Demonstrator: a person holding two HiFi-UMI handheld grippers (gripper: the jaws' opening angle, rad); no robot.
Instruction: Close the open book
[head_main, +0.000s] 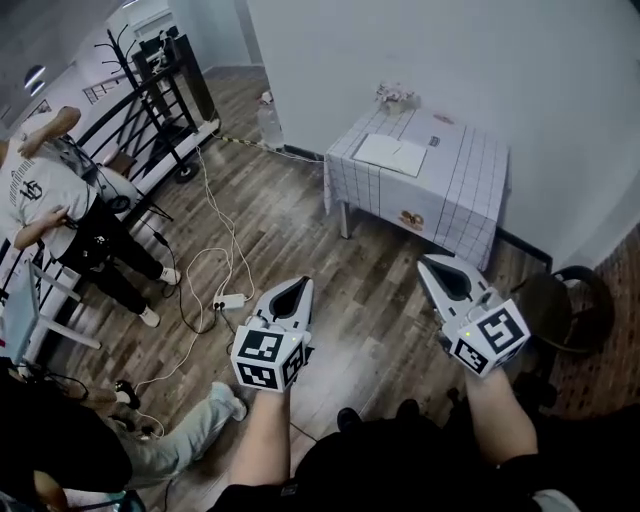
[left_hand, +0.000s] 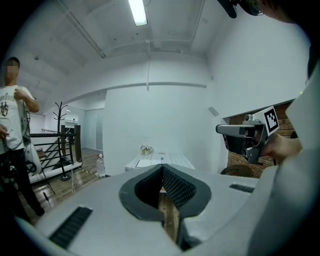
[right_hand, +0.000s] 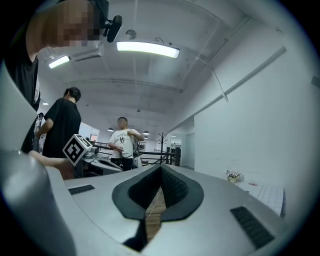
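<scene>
The open book (head_main: 390, 154) lies flat with white pages up on a small table with a checked cloth (head_main: 455, 195), against the far wall. In the left gripper view the table (left_hand: 172, 160) shows straight ahead beyond the jaws, with the book (left_hand: 145, 163) as a pale sheet. My left gripper (head_main: 302, 285) and right gripper (head_main: 432, 262) hover side by side over the wooden floor, well short of the table. Both are shut with nothing between the pads. The left gripper's (left_hand: 161, 166) tips meet, and so do the right gripper's (right_hand: 161, 167).
A small pot of flowers (head_main: 397, 97) stands at the table's far corner. White cables and a power strip (head_main: 230, 300) lie on the floor to the left. A person in a white shirt (head_main: 40, 190) stands by a black railing (head_main: 150, 110). A dark round chair (head_main: 565, 300) is at right.
</scene>
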